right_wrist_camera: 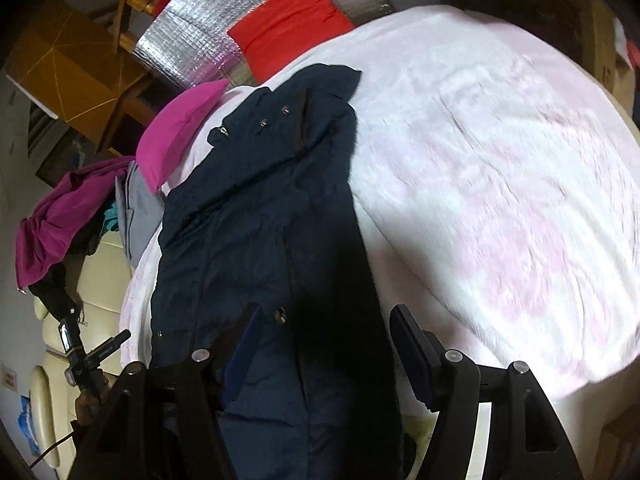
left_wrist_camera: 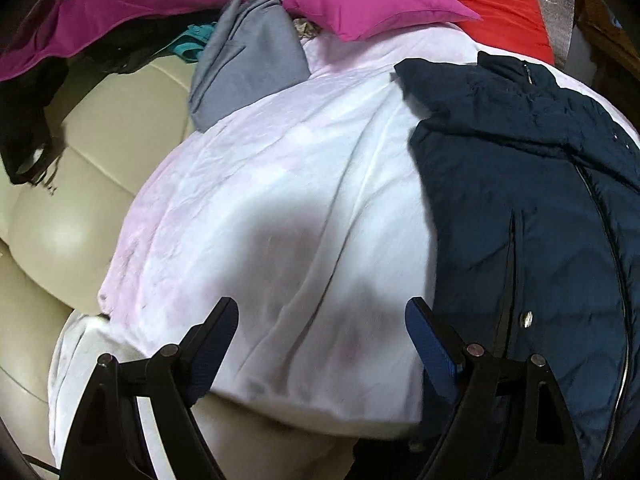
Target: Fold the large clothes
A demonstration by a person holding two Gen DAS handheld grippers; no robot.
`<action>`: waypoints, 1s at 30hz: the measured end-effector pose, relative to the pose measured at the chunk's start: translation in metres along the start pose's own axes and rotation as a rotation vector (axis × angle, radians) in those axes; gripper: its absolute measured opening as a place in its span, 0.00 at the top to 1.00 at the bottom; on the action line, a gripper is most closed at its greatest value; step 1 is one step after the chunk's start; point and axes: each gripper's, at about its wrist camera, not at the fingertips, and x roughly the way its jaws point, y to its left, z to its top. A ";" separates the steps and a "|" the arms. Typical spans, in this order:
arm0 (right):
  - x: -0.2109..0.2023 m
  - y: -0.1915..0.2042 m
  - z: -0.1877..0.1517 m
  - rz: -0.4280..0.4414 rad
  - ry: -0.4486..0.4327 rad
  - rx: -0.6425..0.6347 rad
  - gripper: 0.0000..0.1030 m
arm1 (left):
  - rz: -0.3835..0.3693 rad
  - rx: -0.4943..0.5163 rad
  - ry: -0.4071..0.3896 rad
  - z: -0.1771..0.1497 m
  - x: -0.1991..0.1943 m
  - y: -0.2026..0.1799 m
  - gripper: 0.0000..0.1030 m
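Observation:
A dark navy padded jacket (left_wrist_camera: 520,184) lies lengthwise on a white and pale pink blanket (left_wrist_camera: 280,184), collar at the far end, snaps and zip showing. My left gripper (left_wrist_camera: 322,306) hovers open over bare blanket, just left of the jacket's near edge, with nothing between its fingers. In the right wrist view the jacket (right_wrist_camera: 248,208) runs from the collar down under my right gripper (right_wrist_camera: 326,310). Its jaws stand apart above the jacket's lower part, in shadow, pressing on nothing. The blanket (right_wrist_camera: 500,180) spreads to the right.
A magenta pillow (left_wrist_camera: 372,4) and a red pillow (left_wrist_camera: 504,12) lie at the far end. A grey garment (left_wrist_camera: 248,64) and a magenta garment (left_wrist_camera: 100,12) are heaped at the left over a cream sofa (left_wrist_camera: 80,208). A brown cardboard box (right_wrist_camera: 68,60) stands behind.

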 end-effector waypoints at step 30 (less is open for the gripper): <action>0.009 -0.034 -0.045 0.081 0.092 0.097 0.32 | -0.531 0.018 0.462 -0.034 0.044 -0.032 0.17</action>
